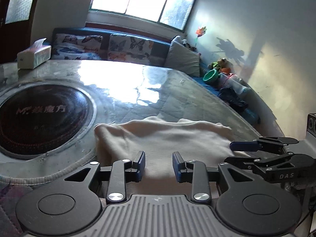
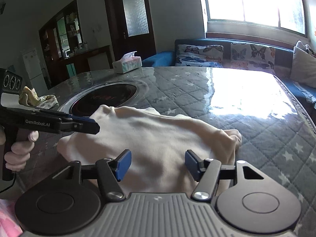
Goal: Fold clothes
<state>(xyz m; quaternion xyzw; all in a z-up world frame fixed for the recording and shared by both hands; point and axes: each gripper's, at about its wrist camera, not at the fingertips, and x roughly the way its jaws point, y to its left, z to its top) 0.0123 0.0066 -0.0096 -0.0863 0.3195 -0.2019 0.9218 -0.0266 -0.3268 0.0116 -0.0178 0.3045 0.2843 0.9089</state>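
A cream garment (image 1: 162, 136) lies spread and partly folded on the table, its near edge reaching under both grippers. In the left wrist view my left gripper (image 1: 159, 165) stands open over the garment's near edge, its blue pads apart and pressing on nothing. My right gripper (image 1: 236, 153) shows at the right of that view, over the garment's right corner. In the right wrist view my right gripper (image 2: 158, 165) is wide open above the cream garment (image 2: 158, 134), with cloth only below the gap. The left gripper (image 2: 92, 127), held by a hand (image 2: 19, 150), hovers at the garment's left side.
The table (image 2: 256, 134) has a grey quilted star cover under glossy plastic. A round black hob (image 1: 39, 114) is set into it left of the garment. A tissue box (image 2: 127, 63) and a crumpled yellow cloth (image 2: 35, 98) sit farther off. A sofa with butterfly cushions (image 1: 128, 46) runs behind.
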